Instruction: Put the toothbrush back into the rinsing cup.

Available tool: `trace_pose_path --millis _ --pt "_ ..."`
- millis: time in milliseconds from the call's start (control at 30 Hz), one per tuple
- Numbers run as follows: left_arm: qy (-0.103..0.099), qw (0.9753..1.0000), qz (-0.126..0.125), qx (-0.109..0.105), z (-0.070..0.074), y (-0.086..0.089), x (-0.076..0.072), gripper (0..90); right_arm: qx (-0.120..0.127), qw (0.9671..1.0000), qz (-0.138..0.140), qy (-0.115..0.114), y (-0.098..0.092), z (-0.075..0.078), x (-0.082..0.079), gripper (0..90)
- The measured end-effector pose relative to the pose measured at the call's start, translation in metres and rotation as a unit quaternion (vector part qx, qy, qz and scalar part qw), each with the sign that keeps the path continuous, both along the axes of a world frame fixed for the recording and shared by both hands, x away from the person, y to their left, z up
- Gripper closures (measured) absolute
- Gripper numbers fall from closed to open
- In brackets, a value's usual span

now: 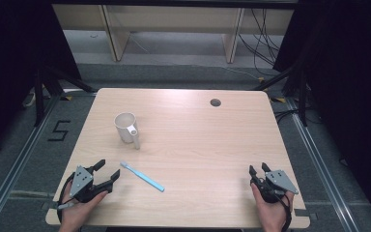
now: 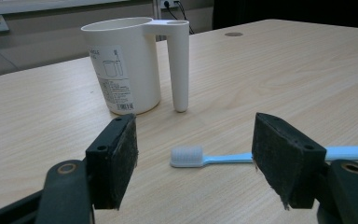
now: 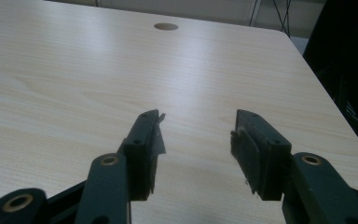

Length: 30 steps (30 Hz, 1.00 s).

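toothbrush lies flat on the wooden table, just ahead of the left gripper and a touch off to its right side, light blue handle running away to the right, white bristle head nearest the gripper. in the left gripper view the toothbrush sits right across the gap between the two black jaws, bristles showing between them, the handle passing behind the right-hand jaw, and it is beyond the jaw tips, not touched. left gripper is spread wide, released, nothing in it, held low over the table in the person's left hand.

straight beyond the toothbrush from that gripper stands the white cup, upright, with a paper label on its wall and a tall tube-shaped handle hanging down its right side to the table. cup and toothbrush are apart, bare wood between them.

over on the other side, the right gripper rests near the table's near edge in the person's right hand, well apart from the toothbrush. in the right gripper view its jaws stand parted, released, right gripper with plain wood between and ahead of it. far ahead of it, a round cable hole sits in the tabletop.
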<state>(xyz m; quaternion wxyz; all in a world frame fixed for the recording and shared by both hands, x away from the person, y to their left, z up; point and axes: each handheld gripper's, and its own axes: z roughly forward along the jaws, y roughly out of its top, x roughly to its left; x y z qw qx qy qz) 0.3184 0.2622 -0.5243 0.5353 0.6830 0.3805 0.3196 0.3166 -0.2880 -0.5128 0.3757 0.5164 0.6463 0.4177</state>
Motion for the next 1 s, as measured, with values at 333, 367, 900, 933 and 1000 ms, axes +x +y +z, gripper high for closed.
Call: trace_pose_path --millis 333,367,900,933,1000 --pt "0.008 1.0000 0.004 -0.001 0.0006 0.0000 -0.0002 31.0 0.017 0.9998 0.002 -0.011 0.0000 0.0007 -0.0001 48.7" --pt "0.001 1.0000 0.000 -0.009 -0.0003 0.0001 0.0005 30.9 0.011 0.9998 0.001 -0.018 -0.0003 0.0011 0.0001 47.9" --pt "0.008 0.9999 -0.009 -0.002 0.0007 0.0007 -0.0011 31.6 0.018 0.9998 -0.003 -0.002 0.0024 0.0024 -0.0034 48.2" --pt "0.007 0.9999 -0.009 -0.004 0.0006 0.0009 -0.0011 31.6 0.012 0.9999 0.003 -0.011 0.0006 0.0019 -0.0011 48.2" --pt "0.009 0.9999 -0.010 -0.006 0.0006 0.0015 -0.0012 31.6 0.008 0.9999 0.001 -0.010 0.0000 0.0030 -0.0013 48.2"
